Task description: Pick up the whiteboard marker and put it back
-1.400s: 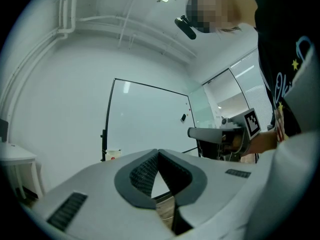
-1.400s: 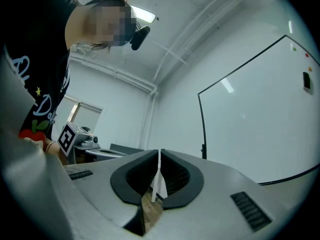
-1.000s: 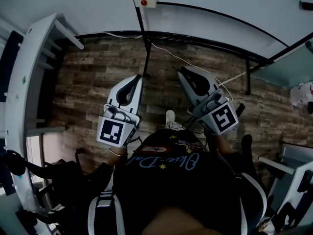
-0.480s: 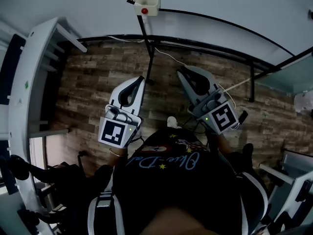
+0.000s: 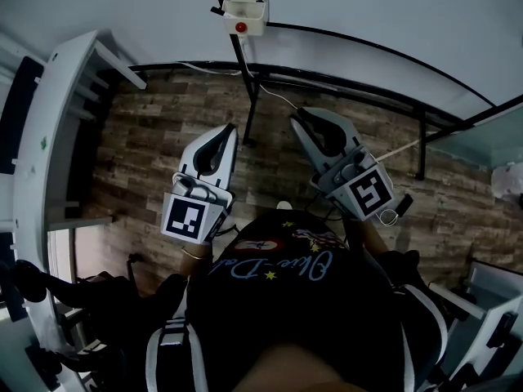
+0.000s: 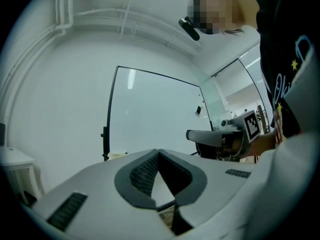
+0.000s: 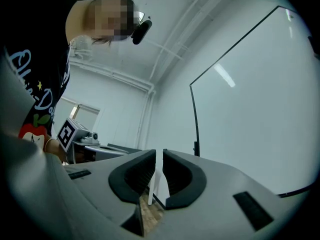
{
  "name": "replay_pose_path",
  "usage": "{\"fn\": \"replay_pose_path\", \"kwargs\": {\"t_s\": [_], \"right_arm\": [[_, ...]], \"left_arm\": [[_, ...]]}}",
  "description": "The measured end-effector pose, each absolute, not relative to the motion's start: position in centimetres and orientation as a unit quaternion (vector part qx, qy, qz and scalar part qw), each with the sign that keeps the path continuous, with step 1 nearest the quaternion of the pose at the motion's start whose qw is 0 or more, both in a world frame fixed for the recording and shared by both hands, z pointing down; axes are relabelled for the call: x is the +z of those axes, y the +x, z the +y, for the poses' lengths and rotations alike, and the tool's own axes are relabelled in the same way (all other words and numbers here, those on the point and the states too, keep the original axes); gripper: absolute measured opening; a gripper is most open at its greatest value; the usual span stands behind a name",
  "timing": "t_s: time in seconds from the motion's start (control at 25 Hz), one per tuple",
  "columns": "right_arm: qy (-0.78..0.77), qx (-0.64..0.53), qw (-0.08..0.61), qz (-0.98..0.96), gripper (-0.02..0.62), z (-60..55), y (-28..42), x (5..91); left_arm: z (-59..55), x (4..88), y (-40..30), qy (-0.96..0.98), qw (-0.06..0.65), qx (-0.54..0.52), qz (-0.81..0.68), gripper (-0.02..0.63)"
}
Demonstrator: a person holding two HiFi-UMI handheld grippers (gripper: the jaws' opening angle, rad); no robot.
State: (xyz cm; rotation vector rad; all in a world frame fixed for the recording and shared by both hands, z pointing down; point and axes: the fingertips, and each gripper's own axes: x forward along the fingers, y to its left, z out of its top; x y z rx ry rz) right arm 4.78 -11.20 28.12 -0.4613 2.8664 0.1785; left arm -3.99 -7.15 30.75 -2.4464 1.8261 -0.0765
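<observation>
No whiteboard marker shows in any view. A whiteboard [image 5: 368, 64] on a black stand fills the wall side ahead, and it also shows in the left gripper view [image 6: 155, 114] and the right gripper view [image 7: 250, 109]. A small white box with a red dot [image 5: 245, 5] hangs on its post. My left gripper [image 5: 231, 127] points level at the board with its tips touching [image 6: 158, 152], holding nothing. My right gripper [image 5: 296, 114] is beside it. Its jaws have just been opening and stand a narrow slit apart [image 7: 159, 151], with nothing between them.
A white shelf unit [image 5: 49, 121] stands at the left. The floor [image 5: 155, 137] is wood-patterned planks. The stand's black legs [image 5: 421, 149] and a thin cable [image 5: 286, 96] cross the floor ahead. A glass partition [image 6: 235, 84] lies to the right.
Both grippers have been carried forward towards the whiteboard, and its post and white box sit lower in the head view. The right jaws have parted slightly.
</observation>
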Motion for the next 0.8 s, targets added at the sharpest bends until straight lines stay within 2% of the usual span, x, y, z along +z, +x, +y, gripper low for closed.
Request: {"fn": "replay_pose_path", "kwargs": {"t_s": [0.8], "right_arm": [[-0.149,0.07,0.096,0.982,0.061,-14.9,2.2,28.6]], "left_arm": [[-11.8,30.9,-6.1,-0.801,0.054,-0.019,0.595,-0.012]]}}
